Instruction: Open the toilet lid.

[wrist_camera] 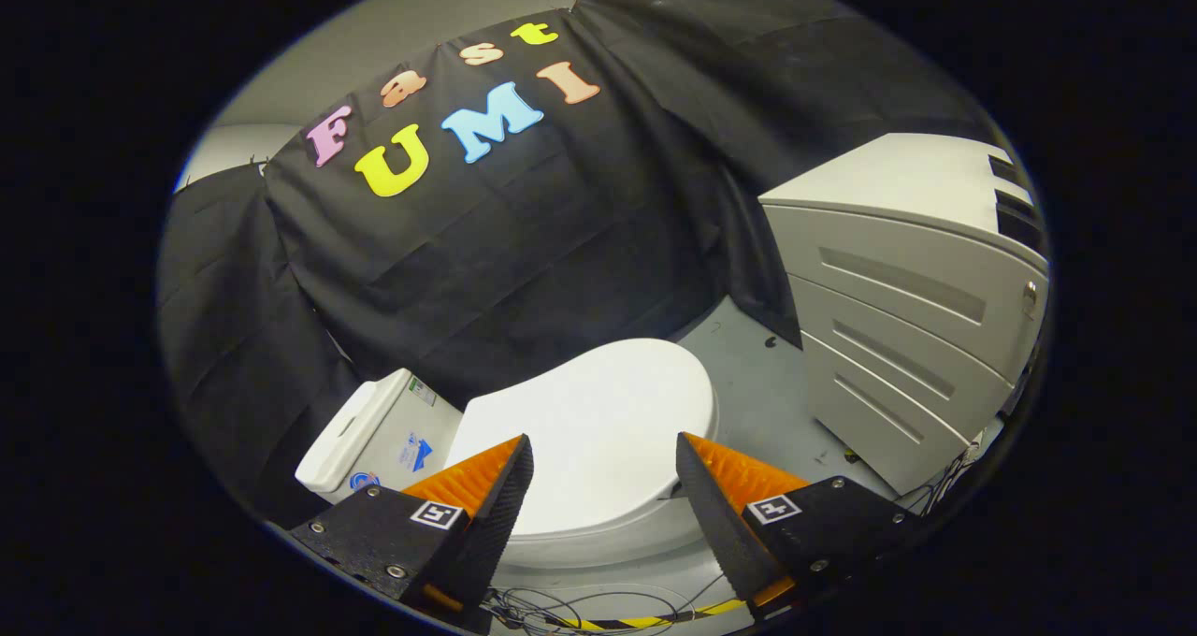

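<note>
A white toilet stands on the floor with its lid (598,421) lying flat and closed over the bowl. Its tank (369,435) is to the left, against the black cloth wall. My gripper (603,458) hovers above the near side of the lid, open, with nothing between its fingers. The two orange-and-black fingertips (496,472) frame the lid from above, one on each side. The lid's rounded front edge points right, towards the cabinet.
A grey drawer cabinet (907,290) stands to the right of the toilet, with a strip of grey floor (762,388) between them. Loose cables and yellow-black tape (598,617) lie on the floor just below the fingers. Black cloth hangs behind the toilet.
</note>
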Available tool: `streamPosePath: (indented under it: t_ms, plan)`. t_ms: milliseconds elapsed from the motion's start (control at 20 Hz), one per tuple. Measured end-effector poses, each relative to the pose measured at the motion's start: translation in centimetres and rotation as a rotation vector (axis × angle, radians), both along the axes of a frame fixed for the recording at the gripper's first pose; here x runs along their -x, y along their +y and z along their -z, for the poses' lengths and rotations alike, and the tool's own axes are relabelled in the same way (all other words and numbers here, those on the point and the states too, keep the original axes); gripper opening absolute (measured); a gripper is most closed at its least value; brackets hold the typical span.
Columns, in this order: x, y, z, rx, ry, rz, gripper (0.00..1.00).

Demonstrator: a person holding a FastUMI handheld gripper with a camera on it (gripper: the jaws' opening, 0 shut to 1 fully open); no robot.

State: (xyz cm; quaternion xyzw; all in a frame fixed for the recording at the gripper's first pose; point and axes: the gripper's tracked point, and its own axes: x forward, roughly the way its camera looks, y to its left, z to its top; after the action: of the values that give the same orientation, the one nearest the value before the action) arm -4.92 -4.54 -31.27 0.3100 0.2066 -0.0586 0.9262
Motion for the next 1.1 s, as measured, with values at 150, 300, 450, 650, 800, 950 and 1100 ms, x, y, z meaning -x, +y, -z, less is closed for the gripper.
streamPosePath:
  t_ms: [150,300,450,650,800,950,1100]
  plan:
    - [0.7,-0.3,2.7,-0.052,0.061,0.031,0.94]
    - [1.3,-0.8,5.2,-0.085,0.097,0.067,0.94]
    - [1.2,-1.2,6.7,-0.141,0.111,0.108,0.94]
    - [0.6,-1.7,7.9,-0.216,0.116,0.136,0.94]
    - [0.4,-2.1,8.8,-0.261,0.121,0.166,0.94]
    - [-0.3,-2.3,10.6,-0.331,0.124,0.198,0.92]
    - [-0.9,-2.4,12.2,-0.392,0.134,0.22,0.85]
